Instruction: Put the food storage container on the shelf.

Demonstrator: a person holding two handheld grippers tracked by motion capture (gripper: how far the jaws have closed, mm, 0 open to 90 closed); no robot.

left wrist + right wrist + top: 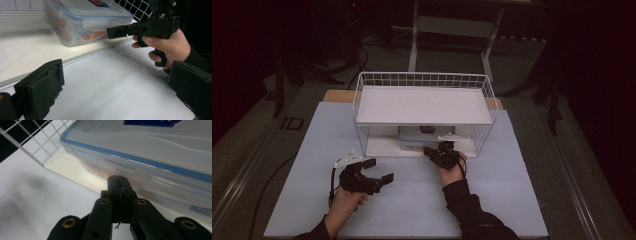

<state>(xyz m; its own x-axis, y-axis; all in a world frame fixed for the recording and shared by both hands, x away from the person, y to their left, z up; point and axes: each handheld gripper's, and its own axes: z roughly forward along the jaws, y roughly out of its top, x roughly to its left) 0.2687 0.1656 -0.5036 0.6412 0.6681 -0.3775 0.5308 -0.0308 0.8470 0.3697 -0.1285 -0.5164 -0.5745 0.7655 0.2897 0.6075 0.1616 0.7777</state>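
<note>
A clear plastic box [412, 136] with a blue-rimmed lid [150, 145] stands on the lower shelf of a white wire rack [422, 80]; colourful contents show through its wall [87, 15]. My right gripper [117, 178] is shut with nothing between its jaws. Its tip is at the box's front side by the lid clip, and I cannot tell whether it touches. In the high view the right gripper [427, 149] is at the rack's front edge. The left gripper [378, 170] rests low over the table at the left, open and empty, with the right gripper [110, 32] ahead of its fingers [47, 77].
The rack's upper shelf [424, 106] overhangs the box, and wire mesh walls [484, 132] close its sides. A white mat [412, 200] covers the table in front of the rack. Behind the table are a dark floor and a white frame [452, 25].
</note>
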